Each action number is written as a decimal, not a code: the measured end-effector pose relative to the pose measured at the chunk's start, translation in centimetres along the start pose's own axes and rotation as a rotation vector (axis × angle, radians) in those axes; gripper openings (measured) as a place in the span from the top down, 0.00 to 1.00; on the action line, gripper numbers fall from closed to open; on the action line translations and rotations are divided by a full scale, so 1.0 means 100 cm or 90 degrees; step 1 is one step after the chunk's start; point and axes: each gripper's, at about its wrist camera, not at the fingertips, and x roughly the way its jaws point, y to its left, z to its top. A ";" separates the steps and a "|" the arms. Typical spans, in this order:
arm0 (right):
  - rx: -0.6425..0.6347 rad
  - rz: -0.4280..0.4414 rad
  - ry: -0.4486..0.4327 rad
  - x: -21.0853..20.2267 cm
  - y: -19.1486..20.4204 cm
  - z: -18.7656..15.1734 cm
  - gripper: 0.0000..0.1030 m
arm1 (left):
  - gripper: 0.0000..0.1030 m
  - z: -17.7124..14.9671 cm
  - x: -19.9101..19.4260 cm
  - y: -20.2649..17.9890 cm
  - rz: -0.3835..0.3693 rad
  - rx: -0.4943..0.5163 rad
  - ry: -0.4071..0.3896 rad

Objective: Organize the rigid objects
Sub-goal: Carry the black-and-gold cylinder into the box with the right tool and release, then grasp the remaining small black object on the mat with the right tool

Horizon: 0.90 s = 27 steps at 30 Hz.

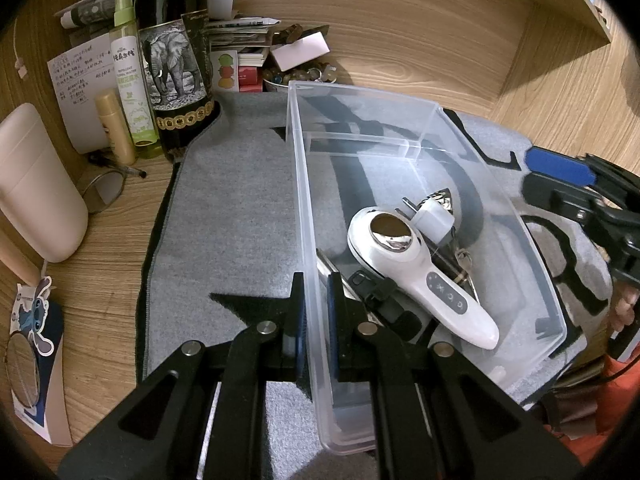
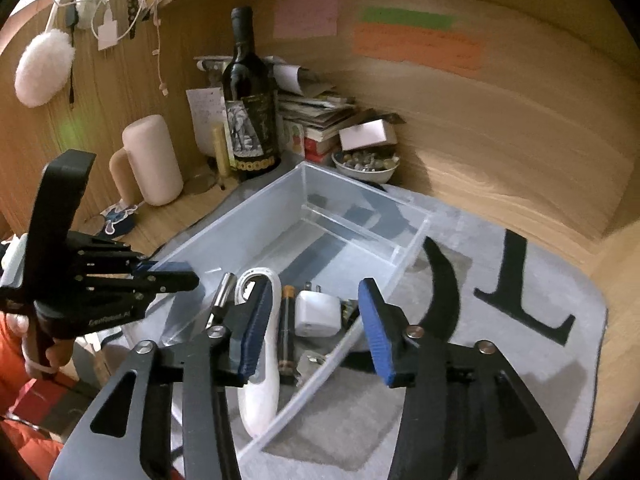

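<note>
A clear plastic bin [image 1: 420,98] stands on a grey mat [image 1: 232,208]. In it lie a white handheld device [image 1: 408,256], a white plug adapter [image 1: 434,218], a battery [image 2: 287,326] and small metal items. My left gripper [image 1: 316,300] is shut on the bin's left wall [image 1: 308,240], one finger inside and one outside. My right gripper [image 2: 316,320] is open above the bin's right wall [image 2: 352,332], over the white device [image 2: 260,384] and adapter [image 2: 318,314], holding nothing. It shows at the right edge of the left wrist view [image 1: 560,176].
At the back left stand a dark wine bottle [image 1: 176,52], a green spray bottle [image 1: 130,76], a beige tube [image 1: 116,128] and a pink container [image 1: 36,184]. Papers [image 1: 240,32] and a bowl of small items [image 2: 366,164] sit behind the bin. Wooden walls enclose the desk.
</note>
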 end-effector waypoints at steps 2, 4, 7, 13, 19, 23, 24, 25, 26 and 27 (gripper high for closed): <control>0.006 -0.008 -0.001 -0.007 -0.004 -0.004 0.57 | 0.93 0.000 0.000 0.000 0.000 0.000 0.000; 0.013 -0.019 -0.006 -0.016 -0.009 -0.011 0.52 | 0.93 0.000 0.000 0.000 0.000 0.000 0.000; 0.022 -0.043 -0.004 -0.027 -0.016 -0.023 0.47 | 0.93 0.000 0.000 0.000 0.000 0.000 0.000; 0.048 -0.070 0.033 -0.036 -0.027 -0.051 0.47 | 0.93 0.000 0.000 -0.002 0.002 0.003 0.001; 0.076 -0.074 0.071 -0.036 -0.031 -0.084 0.46 | 0.93 -0.001 0.000 -0.003 0.004 0.004 0.002; 0.103 -0.066 0.114 -0.029 -0.035 -0.108 0.46 | 0.93 0.000 0.000 -0.003 0.005 0.006 0.002; 0.109 -0.062 0.126 -0.027 -0.036 -0.115 0.46 | 0.93 0.000 0.000 -0.003 0.006 0.007 0.002; 0.115 -0.058 0.135 -0.026 -0.036 -0.120 0.46 | 0.93 -0.001 -0.001 -0.003 0.006 0.007 0.002; 0.119 -0.056 0.142 -0.025 -0.036 -0.125 0.46 | 0.93 -0.001 -0.001 -0.003 0.006 0.007 0.002; 0.122 -0.055 0.148 -0.025 -0.036 -0.129 0.47 | 0.93 -0.001 -0.001 -0.003 0.006 0.007 0.002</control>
